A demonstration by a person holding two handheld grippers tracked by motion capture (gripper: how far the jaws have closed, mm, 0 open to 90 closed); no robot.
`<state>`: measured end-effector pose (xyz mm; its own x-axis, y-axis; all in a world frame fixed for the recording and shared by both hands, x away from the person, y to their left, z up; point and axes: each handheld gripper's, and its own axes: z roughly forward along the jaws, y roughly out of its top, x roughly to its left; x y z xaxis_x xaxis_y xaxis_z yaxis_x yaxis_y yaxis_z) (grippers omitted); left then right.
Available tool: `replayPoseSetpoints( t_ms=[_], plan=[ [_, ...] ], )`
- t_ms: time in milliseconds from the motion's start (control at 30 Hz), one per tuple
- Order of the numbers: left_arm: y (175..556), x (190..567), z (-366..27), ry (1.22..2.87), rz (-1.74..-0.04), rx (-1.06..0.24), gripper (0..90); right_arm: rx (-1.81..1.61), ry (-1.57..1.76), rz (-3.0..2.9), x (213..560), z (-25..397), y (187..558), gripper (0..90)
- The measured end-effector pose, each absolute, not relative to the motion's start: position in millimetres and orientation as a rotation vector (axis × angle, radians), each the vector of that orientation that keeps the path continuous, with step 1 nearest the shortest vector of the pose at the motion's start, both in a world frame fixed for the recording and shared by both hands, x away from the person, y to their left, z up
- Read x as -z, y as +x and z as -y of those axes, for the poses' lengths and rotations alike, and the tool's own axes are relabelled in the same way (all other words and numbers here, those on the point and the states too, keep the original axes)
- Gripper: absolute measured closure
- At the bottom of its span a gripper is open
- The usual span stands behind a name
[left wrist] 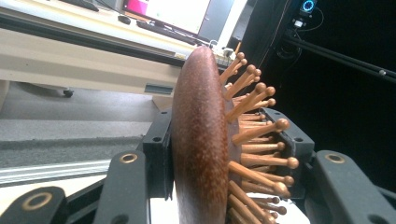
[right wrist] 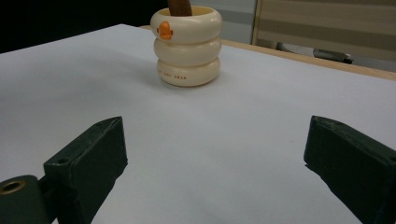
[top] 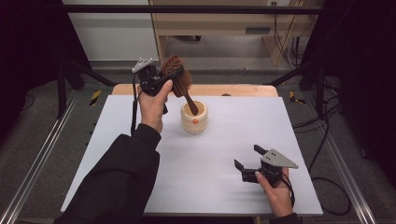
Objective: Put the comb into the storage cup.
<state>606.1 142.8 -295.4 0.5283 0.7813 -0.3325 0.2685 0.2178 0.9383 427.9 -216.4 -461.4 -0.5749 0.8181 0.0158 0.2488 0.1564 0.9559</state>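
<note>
Where the left claw clamps the hairbrush, bristle pins close-up; right claw spread, empty.

Brush handle tip inside cup

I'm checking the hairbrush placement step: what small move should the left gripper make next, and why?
Probably open the left gripper and let go. It is shut on the hairbrush head, while the handle tip already sits inside the cream cup, leaning on its rim. The right gripper rests open on the table, clear of the cup.
</note>
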Motion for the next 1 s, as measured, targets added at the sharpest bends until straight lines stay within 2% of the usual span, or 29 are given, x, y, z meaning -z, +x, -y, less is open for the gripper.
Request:
replayPoseSetpoints(
  t_ms=[1000],
  plan=[
    [611, 312, -131, 1.394, -1.013, -0.462, 50.0, -1.436, 1.016, -1.924, 462, 216, 428, 6.0]
  ],
)
